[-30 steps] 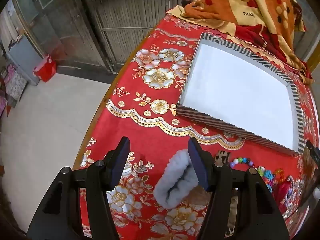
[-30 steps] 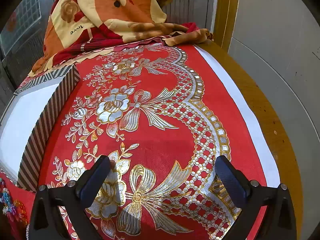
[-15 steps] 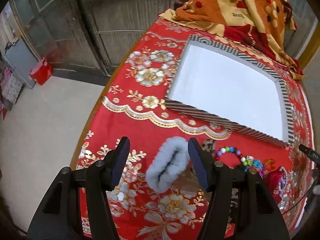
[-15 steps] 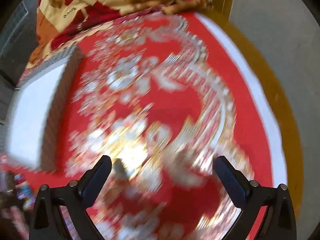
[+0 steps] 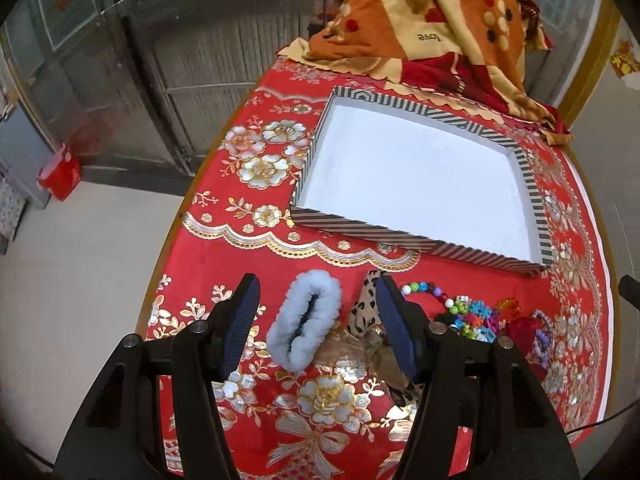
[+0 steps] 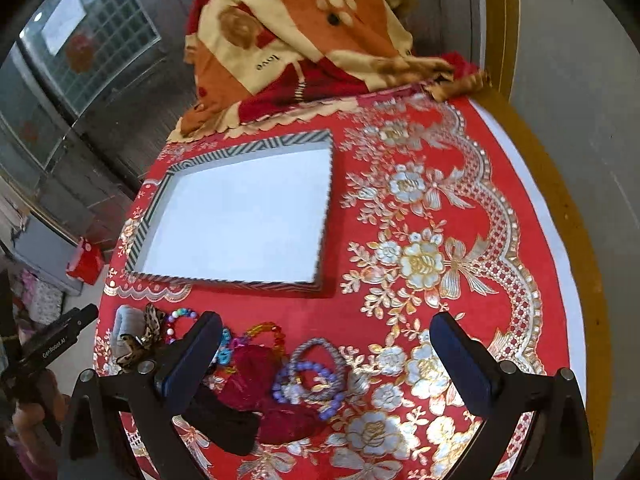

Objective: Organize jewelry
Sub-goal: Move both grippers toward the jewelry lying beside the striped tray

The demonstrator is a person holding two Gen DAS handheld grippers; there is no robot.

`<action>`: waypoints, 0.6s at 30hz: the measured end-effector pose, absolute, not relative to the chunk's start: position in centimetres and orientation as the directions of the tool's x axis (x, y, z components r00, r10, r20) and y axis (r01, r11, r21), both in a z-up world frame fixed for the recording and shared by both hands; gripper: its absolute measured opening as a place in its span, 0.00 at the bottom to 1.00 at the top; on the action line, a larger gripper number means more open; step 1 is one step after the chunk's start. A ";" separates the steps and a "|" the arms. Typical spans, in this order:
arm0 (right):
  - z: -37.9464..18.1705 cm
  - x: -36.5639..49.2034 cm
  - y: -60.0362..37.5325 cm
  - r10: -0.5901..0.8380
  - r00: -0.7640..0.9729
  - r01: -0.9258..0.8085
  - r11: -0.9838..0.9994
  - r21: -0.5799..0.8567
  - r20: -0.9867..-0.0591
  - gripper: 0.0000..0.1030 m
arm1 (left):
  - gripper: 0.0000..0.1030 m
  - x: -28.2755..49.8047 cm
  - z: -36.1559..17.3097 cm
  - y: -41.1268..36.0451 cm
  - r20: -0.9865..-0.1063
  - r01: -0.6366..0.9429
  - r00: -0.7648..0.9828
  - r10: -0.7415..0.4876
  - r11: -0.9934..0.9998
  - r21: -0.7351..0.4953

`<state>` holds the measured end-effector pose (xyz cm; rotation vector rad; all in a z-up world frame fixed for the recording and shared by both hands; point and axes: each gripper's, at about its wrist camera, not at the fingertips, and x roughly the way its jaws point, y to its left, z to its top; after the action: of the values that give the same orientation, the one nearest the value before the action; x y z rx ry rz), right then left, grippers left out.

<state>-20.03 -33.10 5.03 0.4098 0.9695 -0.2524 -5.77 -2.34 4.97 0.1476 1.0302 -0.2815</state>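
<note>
Right gripper [image 6: 326, 354] has pulled back, jewelry [image 6: 280, 364] now visible; we note both it and left gripper [image 5: 316, 308] gape wide, holding nothing.

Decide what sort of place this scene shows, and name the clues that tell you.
Probably a room in a home: a round table under a red floral tablecloth, a folded patterned blanket at its far edge, and a tiled floor beside metal-framed doors.

Below me, a round table [image 6: 572, 216] under a red, gold-flowered cloth [image 5: 256, 248]. At twelve o'clock an orange patterned blanket [image 5: 424, 24] lies heaped on its far edge. At ten o'clock, grey metal doors [image 5: 192, 40]; at nine, pale floor [image 5: 80, 264] and a red bag [image 5: 60, 170]
</note>
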 end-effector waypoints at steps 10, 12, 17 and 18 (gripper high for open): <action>6.3 -20.4 -30.0 -0.098 0.561 0.381 0.912 0.152 -0.822 1.00 | 0.58 -6.4 5.1 -1.6 -0.855 0.322 0.486 -0.182 0.947 -0.018; 6.3 -20.4 -29.2 -0.117 0.558 0.366 0.923 0.116 -0.822 1.00 | 0.58 -6.5 5.0 -1.4 -0.856 0.324 0.484 -0.181 0.946 -0.017; 6.5 -20.5 -27.7 -0.173 0.566 0.338 0.940 0.035 -0.806 1.00 | 0.58 -6.5 5.0 -1.1 -0.857 0.323 0.481 -0.185 0.946 -0.023; 6.7 -20.5 -27.5 -0.186 0.568 0.336 0.942 0.020 -0.802 1.00 | 0.58 -6.5 5.0 -1.2 -0.857 0.323 0.481 -0.184 0.946 -0.022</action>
<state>-20.51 -27.53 6.65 0.1772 0.9174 -0.3083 -6.53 -1.15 4.95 0.1497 1.0236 -0.3106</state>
